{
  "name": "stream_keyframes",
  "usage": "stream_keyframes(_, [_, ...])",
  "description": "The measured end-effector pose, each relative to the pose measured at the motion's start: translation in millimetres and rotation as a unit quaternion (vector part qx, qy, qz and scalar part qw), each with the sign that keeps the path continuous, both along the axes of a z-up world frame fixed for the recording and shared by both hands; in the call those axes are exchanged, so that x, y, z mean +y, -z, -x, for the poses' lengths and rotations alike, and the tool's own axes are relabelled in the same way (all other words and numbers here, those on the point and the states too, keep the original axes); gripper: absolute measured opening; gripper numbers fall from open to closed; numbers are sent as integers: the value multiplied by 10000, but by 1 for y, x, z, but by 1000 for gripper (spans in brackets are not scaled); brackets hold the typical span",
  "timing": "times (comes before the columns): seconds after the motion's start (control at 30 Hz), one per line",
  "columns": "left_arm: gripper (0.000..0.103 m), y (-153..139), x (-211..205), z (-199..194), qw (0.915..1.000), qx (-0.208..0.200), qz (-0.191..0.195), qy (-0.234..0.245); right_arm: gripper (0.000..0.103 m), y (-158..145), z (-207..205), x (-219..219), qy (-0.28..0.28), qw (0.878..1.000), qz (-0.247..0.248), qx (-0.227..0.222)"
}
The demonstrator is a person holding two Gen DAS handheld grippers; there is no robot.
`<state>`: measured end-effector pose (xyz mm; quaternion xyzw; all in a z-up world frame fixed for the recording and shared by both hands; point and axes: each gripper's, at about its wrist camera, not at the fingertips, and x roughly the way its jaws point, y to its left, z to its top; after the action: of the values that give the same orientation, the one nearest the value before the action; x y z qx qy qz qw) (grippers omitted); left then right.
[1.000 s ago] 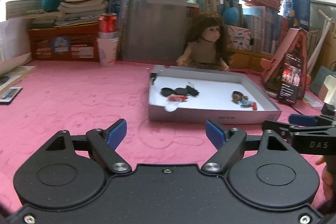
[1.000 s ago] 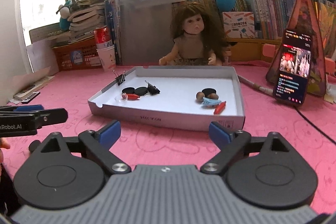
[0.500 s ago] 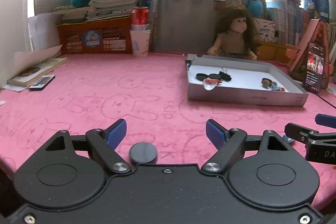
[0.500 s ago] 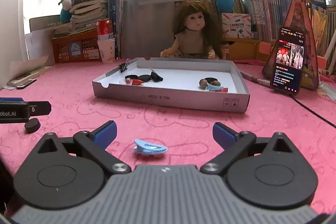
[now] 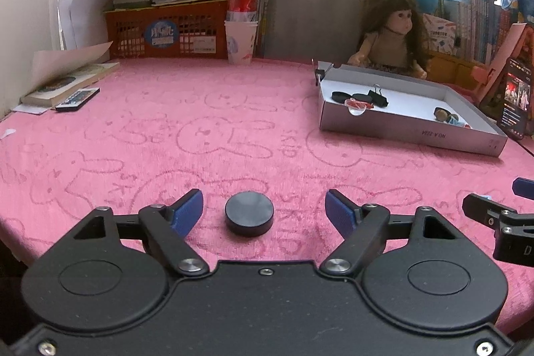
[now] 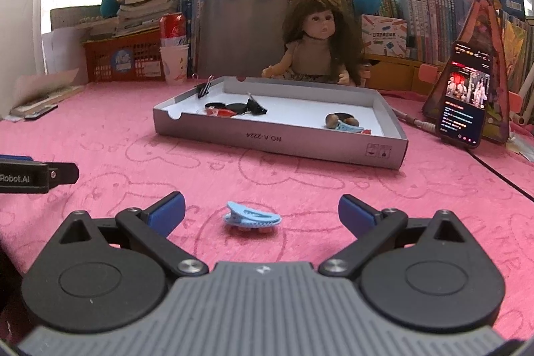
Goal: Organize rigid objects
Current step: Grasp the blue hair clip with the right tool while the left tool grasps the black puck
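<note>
A black round disc (image 5: 249, 218) lies on the pink cloth between the blue pads of my left gripper (image 5: 263, 212); the jaws are closing and neither pad touches it. A light blue hair clip (image 6: 251, 217) lies between the pads of my right gripper (image 6: 261, 212), which stands open and clear of it. Farther back sits a shallow grey box (image 6: 390, 119) (image 5: 400, 130) holding black discs, a binder clip, red pieces, brown beads and another blue clip. Each gripper's tip shows at the edge of the other's view.
A doll (image 6: 317, 52) sits behind the box. A lit phone (image 6: 465, 95) leans on a stand at right. A paper cup with a red can (image 5: 241, 35), an orange basket, books and plush toys line the back. A remote (image 5: 77, 99) lies at left.
Both grippers have dropped toward the near cloth. The disc came into view between the left pads and the blue clip between the right pads. The left jaws have narrowed slightly.
</note>
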<state>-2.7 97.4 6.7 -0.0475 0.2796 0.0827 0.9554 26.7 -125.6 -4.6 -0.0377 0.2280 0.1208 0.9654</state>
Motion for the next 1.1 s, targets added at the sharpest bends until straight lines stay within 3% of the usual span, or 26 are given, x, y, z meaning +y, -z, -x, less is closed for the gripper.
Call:
stream_keyframes(0.17, [74,5,2,-1,9999,71,72,-18,100,2,2,3,-88,9999,23,44])
stream_keyframes(0.7, [74,8,-6,-2,9998,76,-191,-45,85,7,2,5,-159,9996,-42,245])
stream_keyframes(0.83, [64,7,-6,-2,9997,73,-208,-64,75,6,3,6,-186,9995,-58,236])
stream_keyframes(0.97, [41,6,-5,0,9997,35,-231,-37,65,5,4,8,-266,9994,-64,222])
stream_keyframes(1.1, [30,5,-5,1,9997,27,-232,-23,56,4,5,10,-332,9992,-64,234])
